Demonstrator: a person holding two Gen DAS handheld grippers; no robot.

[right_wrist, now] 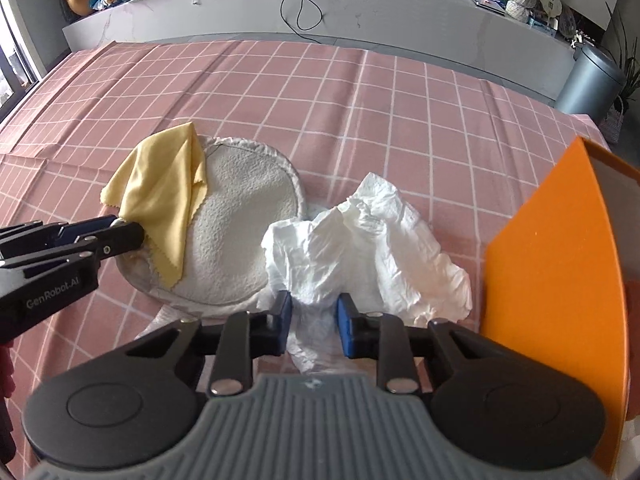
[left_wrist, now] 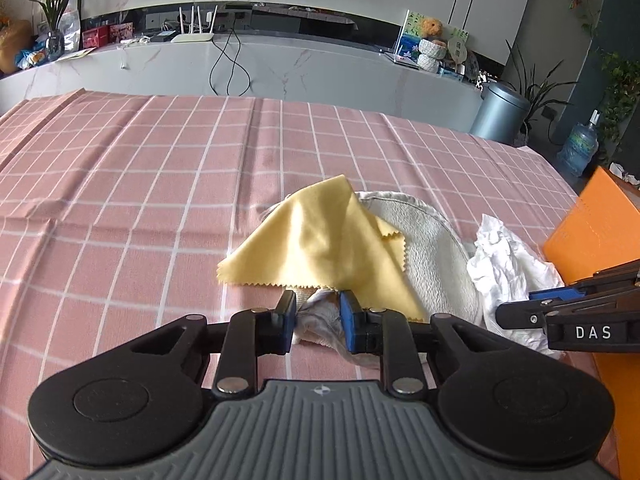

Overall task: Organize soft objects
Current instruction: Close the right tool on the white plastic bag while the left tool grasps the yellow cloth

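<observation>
We have both pickups in hand: our left gripper (left_wrist: pixel 318 314) pinches the round pad (right_wrist: pixel 240 236) at frame centre, our right gripper (right_wrist: pixel 314 320) clamps the crumpled tissue (right_wrist: pixel 372 240); next, probably lift toward the orange box (right_wrist: pixel 556 280) at right

Left hand-held gripper (left_wrist: pixel 318 312) and right hand-held gripper (right_wrist: pixel 314 316) both pinch fabric between narrowed fingers.

Orange box (right_wrist: pixel 556 264) cut off by right frame edge in both views; inside not visible. Yellow cloth (left_wrist: pixel 320 236) hides far-left part of round white pad (left_wrist: pixel 432 248). Left gripper (left_wrist: pixel 318 314) body blocks pad's near edge. Crumpled white paper (right_wrist: pixel 372 232) lower part hidden behind right gripper (right_wrist: pixel 314 322).
</observation>
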